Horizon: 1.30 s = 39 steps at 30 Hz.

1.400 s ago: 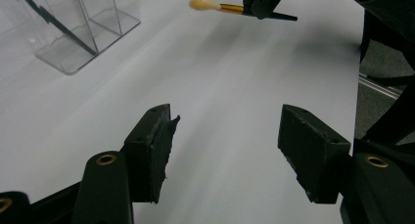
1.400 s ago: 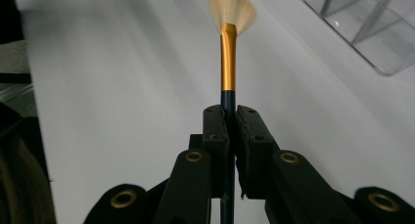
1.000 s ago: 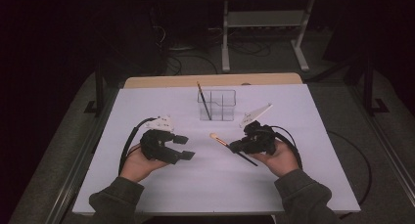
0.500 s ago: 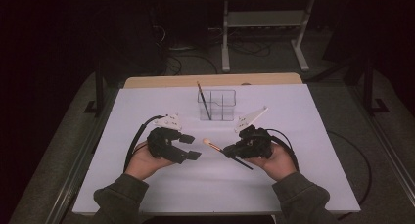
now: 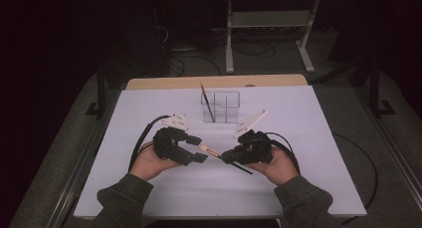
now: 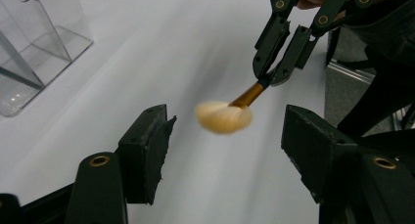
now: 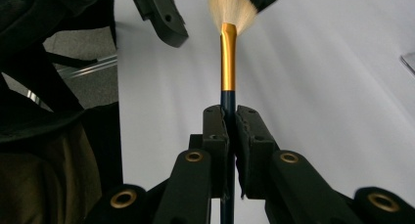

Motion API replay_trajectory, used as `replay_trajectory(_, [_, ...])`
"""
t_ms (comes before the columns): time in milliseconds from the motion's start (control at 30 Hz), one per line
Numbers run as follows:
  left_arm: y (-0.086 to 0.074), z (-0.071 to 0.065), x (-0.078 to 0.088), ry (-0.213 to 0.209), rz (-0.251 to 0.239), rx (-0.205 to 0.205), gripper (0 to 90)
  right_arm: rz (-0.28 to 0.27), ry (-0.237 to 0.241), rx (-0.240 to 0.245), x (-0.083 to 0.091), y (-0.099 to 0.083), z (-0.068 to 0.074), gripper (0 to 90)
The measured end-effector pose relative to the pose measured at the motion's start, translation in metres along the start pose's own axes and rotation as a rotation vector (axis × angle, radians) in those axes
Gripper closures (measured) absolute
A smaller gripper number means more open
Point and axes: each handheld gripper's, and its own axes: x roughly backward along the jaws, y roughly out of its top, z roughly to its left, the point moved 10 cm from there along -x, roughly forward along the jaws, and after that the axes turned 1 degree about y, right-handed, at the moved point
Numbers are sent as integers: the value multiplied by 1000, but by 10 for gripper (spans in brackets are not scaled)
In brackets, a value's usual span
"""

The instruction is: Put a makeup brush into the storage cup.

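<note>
A makeup brush (image 5: 208, 150) with pale fluffy bristles, a gold ferrule and a dark handle is clamped by its handle in my right gripper (image 5: 226, 157), which is shut on it. In the right gripper view the brush (image 7: 228, 57) points straight away from the closed jaws (image 7: 230, 114). My left gripper (image 5: 198, 149) is open. In the left gripper view the bristles (image 6: 224, 116) hover between its two wide-apart pads (image 6: 151, 141) without touching either. The right gripper (image 6: 269, 75) shows there too, above the brush.
A clear acrylic organiser (image 5: 221, 106) stands at the back middle of the white table (image 5: 308, 138), with a dark thin brush (image 5: 208, 102) leaning in its left compartment. The organiser's corner (image 6: 34, 48) appears in the left gripper view. Cables trail from both grippers.
My right gripper has carried the brush leftward, so its bristles now sit between the left gripper's jaws. The left hand has stayed almost still.
</note>
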Motion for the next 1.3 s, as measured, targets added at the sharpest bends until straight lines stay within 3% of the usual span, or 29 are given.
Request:
replay_trajectory(133, [3, -3, 0, -15, -4, -5, 371, 1, 7, 40, 0, 4, 4, 828])
replay_trajectory(200, [3, -3, 1, -23, 4, -29, 388, -4, 12, 48, 0, 6, 7, 828])
replay_trajectory(267, [4, -7, 0, -39, 0, -18, 411, -6, 14, 57, 0, 8, 8, 828])
replay_trajectory(300, [3, -7, 0, -44, 6, -34, 420, -9, 15, 60, 0, 9, 8, 828])
replay_trajectory(500, [3, -11, 0, -70, 4, -23, 499, -14, 17, 74, -2, 11, 11, 828])
replay_trajectory(933, [1, -10, 2, -90, 6, -24, 633, 10, -37, 152, -4, 10, 10, 828])
replay_trajectory(1167, [-1, -9, 2, -100, 9, -3, 646, 8, -51, 173, -5, 11, 9, 828])
replay_trajectory(1233, [-1, -9, 2, -111, 17, -1, 611, 10, -48, 175, -6, 11, 10, 828])
replay_trajectory(1300, [0, -6, 4, -98, 7, 11, 515, 7, -50, 183, -6, 11, 11, 828])
